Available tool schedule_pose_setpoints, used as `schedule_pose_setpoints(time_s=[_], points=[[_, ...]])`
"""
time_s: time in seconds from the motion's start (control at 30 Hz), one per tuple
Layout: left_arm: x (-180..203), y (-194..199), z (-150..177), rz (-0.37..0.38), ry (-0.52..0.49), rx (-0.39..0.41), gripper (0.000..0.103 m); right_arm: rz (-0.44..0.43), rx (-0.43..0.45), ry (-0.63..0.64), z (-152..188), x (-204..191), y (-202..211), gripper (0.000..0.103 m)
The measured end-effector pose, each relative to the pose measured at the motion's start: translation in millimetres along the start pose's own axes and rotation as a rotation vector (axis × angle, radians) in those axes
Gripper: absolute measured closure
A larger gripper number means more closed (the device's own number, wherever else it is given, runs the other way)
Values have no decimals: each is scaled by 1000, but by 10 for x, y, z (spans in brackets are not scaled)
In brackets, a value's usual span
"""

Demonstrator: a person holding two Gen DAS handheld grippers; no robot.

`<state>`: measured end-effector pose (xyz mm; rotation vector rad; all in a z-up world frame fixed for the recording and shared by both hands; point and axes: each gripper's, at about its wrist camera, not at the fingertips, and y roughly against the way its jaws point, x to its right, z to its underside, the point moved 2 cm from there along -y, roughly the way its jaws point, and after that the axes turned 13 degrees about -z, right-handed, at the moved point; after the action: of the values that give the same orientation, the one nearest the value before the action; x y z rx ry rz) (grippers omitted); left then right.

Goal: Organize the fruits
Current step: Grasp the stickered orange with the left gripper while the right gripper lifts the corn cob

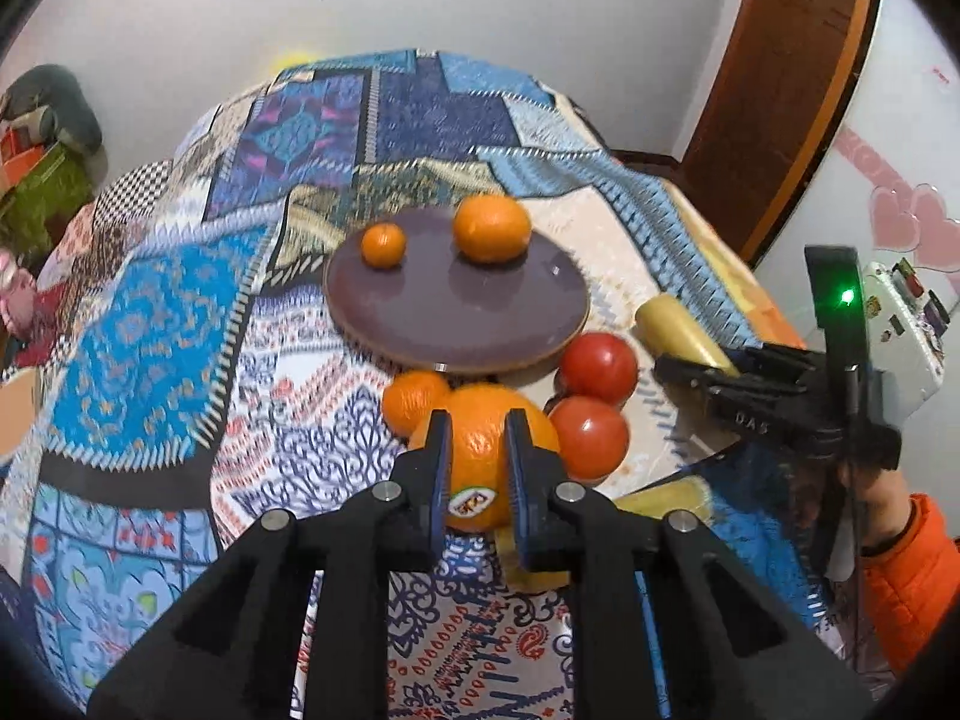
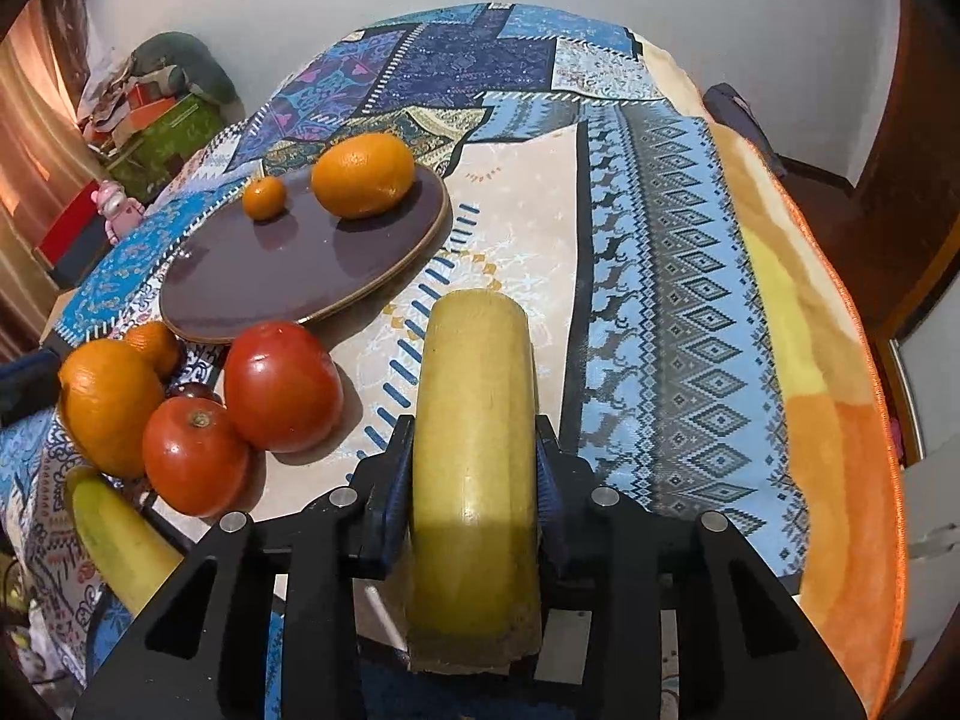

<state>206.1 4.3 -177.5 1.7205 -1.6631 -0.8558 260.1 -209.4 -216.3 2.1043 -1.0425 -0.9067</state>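
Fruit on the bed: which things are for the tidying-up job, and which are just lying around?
For the job:
- dark plate
- two oranges on it
- big orange in the left claw
- banana in the right claw
- two tomatoes

Lying around:
- pink toy
- green box

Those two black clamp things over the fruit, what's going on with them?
A person is sorting fruit onto a round dark plate with a handheld gripper in each hand. The right gripper is clamped on a banana, held above the cloth. The left gripper has its fingers either side of a large orange near the plate; whether it grips is unclear. A small orange and a big orange already sit on the plate. Two tomatoes, another small orange and a second banana wait beside it.
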Motion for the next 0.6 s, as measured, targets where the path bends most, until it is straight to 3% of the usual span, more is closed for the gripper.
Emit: schedule_pose_setpoints(time_s=[0.1, 0.17, 0.23, 0.27, 0.6], points=[[-22, -45, -23, -10, 6, -22, 86, -13, 11, -4, -14, -14, 44, 70], [-19, -109, 7, -3, 12, -51, 76, -26, 15, -3, -2, -24, 82, 70], [-1, -167, 62, -8, 16, -69, 45, -31, 15, -2, 16, -31, 101, 70], [9, -188, 87, -13, 18, -70, 41, -33, 15, -3, 23, -30, 104, 70], [95, -593, 137, -5, 43, -165, 34, -58, 8, -16, 95, -19, 110, 70]])
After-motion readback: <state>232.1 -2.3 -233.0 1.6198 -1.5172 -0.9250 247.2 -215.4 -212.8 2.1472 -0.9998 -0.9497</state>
